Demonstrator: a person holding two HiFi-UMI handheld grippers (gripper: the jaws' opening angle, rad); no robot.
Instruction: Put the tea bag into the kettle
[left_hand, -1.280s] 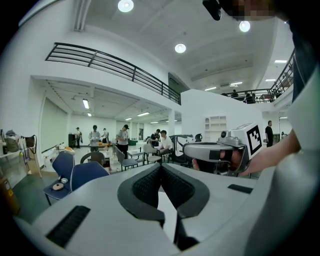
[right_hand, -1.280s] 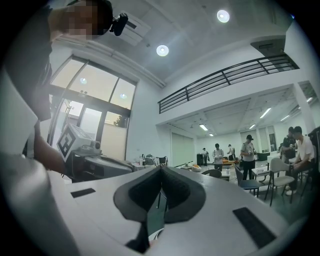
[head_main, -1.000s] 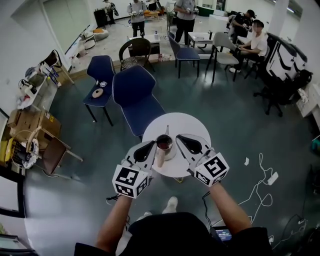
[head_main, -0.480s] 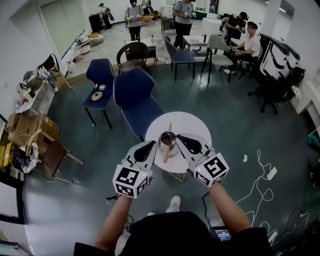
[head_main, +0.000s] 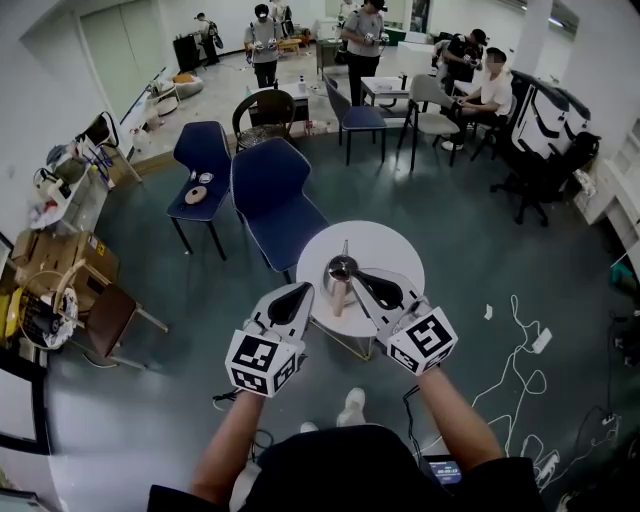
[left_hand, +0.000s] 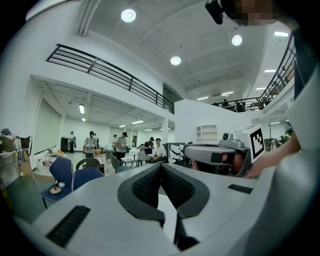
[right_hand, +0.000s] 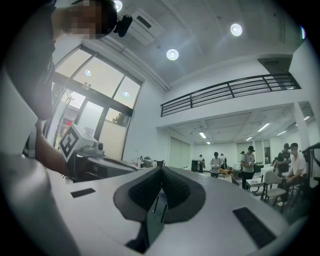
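Steel kettle (head_main: 341, 270) standing on round white desk (head_main: 395, 255). Left hand-held gripper (head_main: 304, 289) and right hand-held gripper (head_main: 358, 274): closed, empty. Tea bag not discernible; likely light, limp, tearable; pinch its top edge.

Round white desk (head_main: 395, 248) on grey-green floor (head_main: 150, 400). Blue chair (head_main: 275, 195) just behind desk. 2nd blue chair (head_main: 203, 150) further back-left w/ round disc (head_main: 196, 194) on seat. Cardboard boxes (head_main: 60, 255) by wall, view left. White cables (head_main: 520, 345) on floor, view right. Ppl standing at back (head_main: 262, 30), one seated (head_main: 492, 90).
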